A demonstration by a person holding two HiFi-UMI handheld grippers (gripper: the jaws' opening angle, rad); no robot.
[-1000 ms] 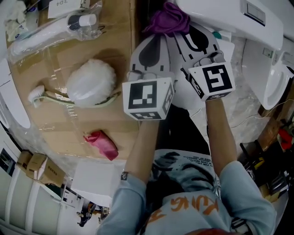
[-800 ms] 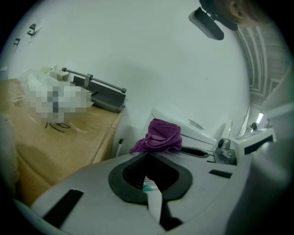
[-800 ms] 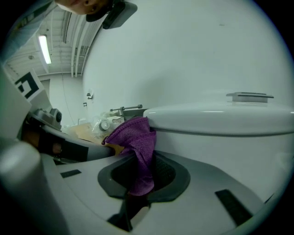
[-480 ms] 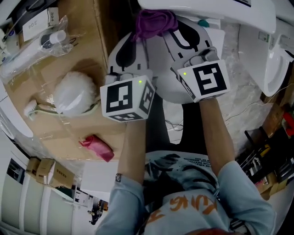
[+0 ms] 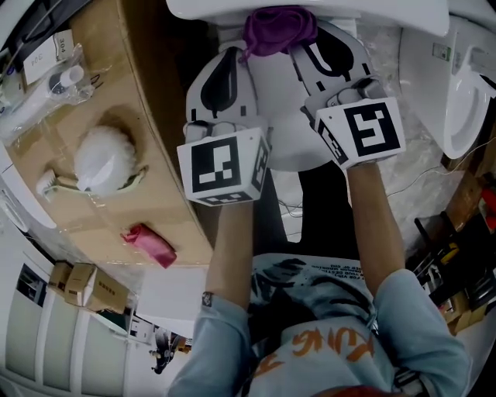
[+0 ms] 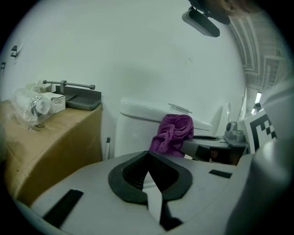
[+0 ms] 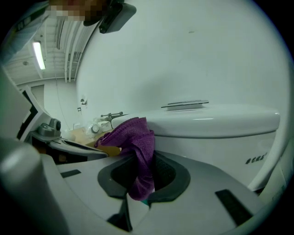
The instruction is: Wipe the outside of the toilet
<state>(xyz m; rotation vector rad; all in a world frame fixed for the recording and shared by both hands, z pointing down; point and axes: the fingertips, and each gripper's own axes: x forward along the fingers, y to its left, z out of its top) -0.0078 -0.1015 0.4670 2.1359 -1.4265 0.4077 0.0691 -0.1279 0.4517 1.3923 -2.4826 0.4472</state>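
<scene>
The white toilet tank [image 5: 325, 9] fills the top of the head view, and its lid [image 7: 216, 120] runs across the right gripper view. My right gripper [image 5: 298, 45] is shut on a purple cloth [image 5: 279, 29], which is bunched against the tank's front just under the lid. In the right gripper view the cloth [image 7: 138, 151] hangs down between the jaws of the right gripper [image 7: 143, 160]. My left gripper [image 5: 231, 56] is beside it on the left, shut and empty. The left gripper view shows the left gripper [image 6: 148, 155] with its pads meeting, and the cloth [image 6: 173, 133] ahead to the right against the tank [image 6: 142, 117].
A cardboard-covered bench [image 5: 155, 194] stands to the left. It carries a white fluffy brush [image 5: 105, 159], a red cloth [image 5: 147, 244] and a bagged bottle [image 5: 46, 77]. A second white toilet [image 5: 457, 93] stands at the right. Small cartons [image 5: 85, 287] lie at the lower left.
Both grippers have moved forward toward the tank. The purple cloth, still held in the right gripper, has gone from in front of the tank to up against it.
</scene>
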